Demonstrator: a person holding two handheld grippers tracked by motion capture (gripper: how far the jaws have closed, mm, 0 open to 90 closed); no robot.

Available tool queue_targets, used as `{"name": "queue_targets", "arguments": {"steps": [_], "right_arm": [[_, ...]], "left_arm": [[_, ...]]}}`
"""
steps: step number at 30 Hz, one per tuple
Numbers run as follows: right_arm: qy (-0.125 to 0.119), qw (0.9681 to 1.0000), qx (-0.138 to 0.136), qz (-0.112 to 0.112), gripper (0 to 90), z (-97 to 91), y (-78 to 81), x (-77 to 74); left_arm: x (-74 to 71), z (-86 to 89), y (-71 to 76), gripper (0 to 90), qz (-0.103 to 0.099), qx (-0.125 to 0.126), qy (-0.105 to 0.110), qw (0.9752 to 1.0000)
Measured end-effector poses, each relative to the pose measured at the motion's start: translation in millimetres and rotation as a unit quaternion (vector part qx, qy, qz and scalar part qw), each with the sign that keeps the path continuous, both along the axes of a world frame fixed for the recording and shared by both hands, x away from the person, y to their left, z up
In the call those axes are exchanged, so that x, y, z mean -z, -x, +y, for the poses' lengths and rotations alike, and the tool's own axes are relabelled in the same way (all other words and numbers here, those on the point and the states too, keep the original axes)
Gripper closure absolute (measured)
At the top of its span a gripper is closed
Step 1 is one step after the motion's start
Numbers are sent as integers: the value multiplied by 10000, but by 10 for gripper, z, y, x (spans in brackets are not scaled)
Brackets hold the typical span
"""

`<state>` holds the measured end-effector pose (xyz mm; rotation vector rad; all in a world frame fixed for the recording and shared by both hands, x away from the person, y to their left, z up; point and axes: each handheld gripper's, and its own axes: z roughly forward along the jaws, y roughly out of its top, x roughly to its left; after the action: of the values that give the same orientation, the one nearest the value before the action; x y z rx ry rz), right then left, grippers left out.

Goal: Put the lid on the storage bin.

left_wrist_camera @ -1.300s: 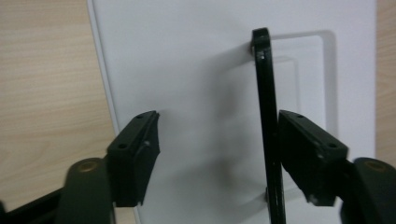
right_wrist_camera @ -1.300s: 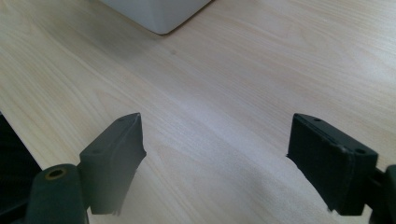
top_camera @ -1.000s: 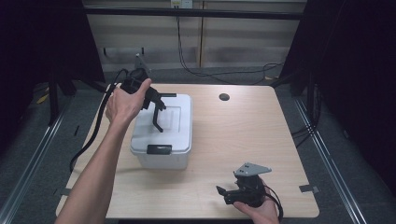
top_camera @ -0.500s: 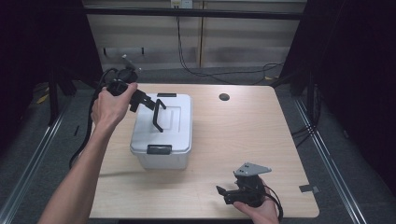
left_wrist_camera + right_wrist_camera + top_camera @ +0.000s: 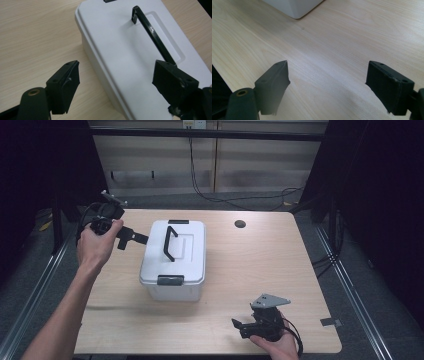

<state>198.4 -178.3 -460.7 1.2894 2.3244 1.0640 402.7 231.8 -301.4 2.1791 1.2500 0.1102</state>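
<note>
We held the left gripper (image 5: 134, 237) with its jaws wide apart and empty, just off the side of the white lidded box (image 5: 175, 260), which lay ahead of it. The box's black handle (image 5: 170, 242) ran along the lid's long axis, crosswise to the left gripper. The right gripper (image 5: 243, 325), also spread wide, rested well apart, near us.

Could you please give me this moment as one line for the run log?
left gripper: open, beside white box, off black handle | right gripper: open, empty, low over table | lid latched
</note>
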Motion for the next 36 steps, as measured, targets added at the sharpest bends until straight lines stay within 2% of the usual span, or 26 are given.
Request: {"name": "queue_targets", "arguments": {"steps": [4,6,11,14,17,18,20,26,30,32,34,36], "right_arm": [[19,10000,15,2,177,0,-4,0],[14,10000,19,8,177,1,-1,1],[12,10000,26,6,177,-5,-2,1],[18,10000,23,-2,177,-7,-8,1],[21,10000,24,8,177,-5,-11,1],[21,10000,36,19,177,-3,-10,0],[19,10000,37,33,177,0,-12,1],[24,10000,44,0,177,-7,-14,2],[14,10000,59,21,177,-1,-12,2],[32,10000,60,25,177,0,-10,1],[17,10000,61,31,177,1,-13,4],[31,10000,70,33,177,2,-14,3]], "left_arm": [[27,114,83,212,-120,16,78,9999],[41,166,130,205,-188,92,188,9996],[93,279,278,209,-340,93,115,9993],[136,352,362,209,-462,35,156,9988],[239,435,449,208,-508,-29,199,9985],[267,468,468,208,-505,21,174,9986],[317,515,520,208,-590,-75,235,9980],[487,644,734,208,-781,-127,391,9961],[630,704,817,206,-755,-272,433,9958],[716,762,828,185,-676,-248,538,9960],[812,812,866,185,-646,-380,617,9953],[887,821,905,185,-644,-374,577,9956]]}}
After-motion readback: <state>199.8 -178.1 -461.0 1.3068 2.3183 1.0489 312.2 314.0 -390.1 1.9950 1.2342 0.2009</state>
